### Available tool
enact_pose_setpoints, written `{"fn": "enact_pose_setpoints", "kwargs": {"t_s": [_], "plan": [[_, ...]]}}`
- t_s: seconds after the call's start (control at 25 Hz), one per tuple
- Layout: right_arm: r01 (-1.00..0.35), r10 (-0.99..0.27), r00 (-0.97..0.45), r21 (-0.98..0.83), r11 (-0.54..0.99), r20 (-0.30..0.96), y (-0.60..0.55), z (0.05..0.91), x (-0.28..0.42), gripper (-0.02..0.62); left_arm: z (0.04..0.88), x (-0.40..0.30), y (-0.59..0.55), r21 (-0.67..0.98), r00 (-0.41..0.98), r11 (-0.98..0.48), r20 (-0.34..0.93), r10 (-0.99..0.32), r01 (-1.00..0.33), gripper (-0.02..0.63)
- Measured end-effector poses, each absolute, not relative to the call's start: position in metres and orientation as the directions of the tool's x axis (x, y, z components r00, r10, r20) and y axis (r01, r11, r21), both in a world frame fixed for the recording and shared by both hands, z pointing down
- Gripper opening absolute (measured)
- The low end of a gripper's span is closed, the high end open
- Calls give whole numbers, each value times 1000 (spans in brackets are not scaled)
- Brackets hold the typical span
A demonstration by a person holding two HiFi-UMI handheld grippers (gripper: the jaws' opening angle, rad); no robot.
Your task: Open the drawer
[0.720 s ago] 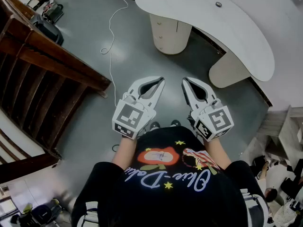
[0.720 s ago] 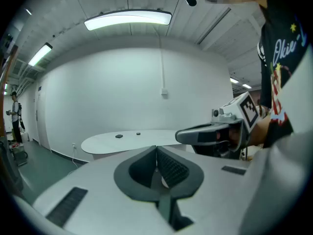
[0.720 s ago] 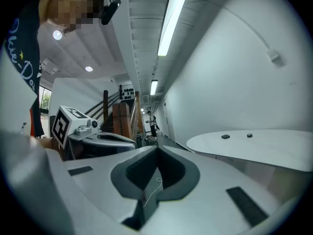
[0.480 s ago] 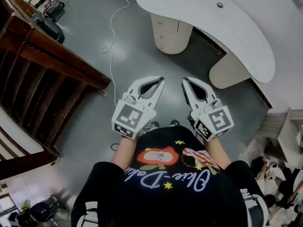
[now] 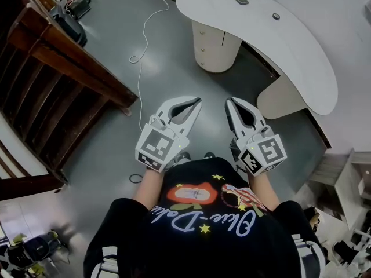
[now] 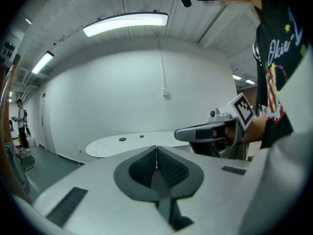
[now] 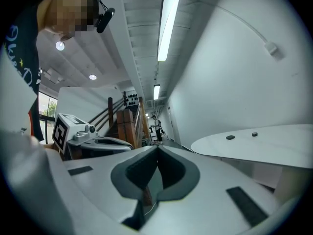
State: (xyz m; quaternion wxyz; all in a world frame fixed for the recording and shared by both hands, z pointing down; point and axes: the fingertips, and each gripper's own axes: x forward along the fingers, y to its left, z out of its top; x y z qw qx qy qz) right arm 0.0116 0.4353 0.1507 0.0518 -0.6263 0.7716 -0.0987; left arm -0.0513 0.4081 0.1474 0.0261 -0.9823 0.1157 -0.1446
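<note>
A curved white desk (image 5: 278, 45) stands ahead on the grey floor. Under its left end is a rounded cream drawer pedestal (image 5: 211, 48) with small knobs on its front. My left gripper (image 5: 197, 101) and right gripper (image 5: 229, 101) are held side by side in front of the person's chest, well short of the pedestal. Both point toward the desk. In the left gripper view the left gripper (image 6: 156, 148) has its jaws closed together on nothing, with the desk top (image 6: 127, 142) beyond. The right gripper (image 7: 157, 147) is shut and empty too.
A dark wooden stair railing (image 5: 58, 68) runs along the left. A white cable (image 5: 142, 45) trails over the floor toward the desk. Two small dark objects (image 5: 242, 0) lie on the desk top. A person (image 6: 19, 126) stands far off at the left.
The head view has shifted slightly, so the desk and railing sit a little further right and lower. Both grippers stay side by side, shut as before.
</note>
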Motion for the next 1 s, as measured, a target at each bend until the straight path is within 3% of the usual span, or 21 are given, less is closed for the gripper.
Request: {"fn": "enact_pose_setpoints", "kwargs": {"t_s": [0.56,1.0], "plan": [[-919,-951,-307,-276,282,49,457,173,19,0,153,-64,425,-111,877,-929,307,-370,-353,5],[-932,-956,-278,-268,245,91,435,183,30,2,156,-62,387,-72,890,-930,271,-367,-361,6]]}}
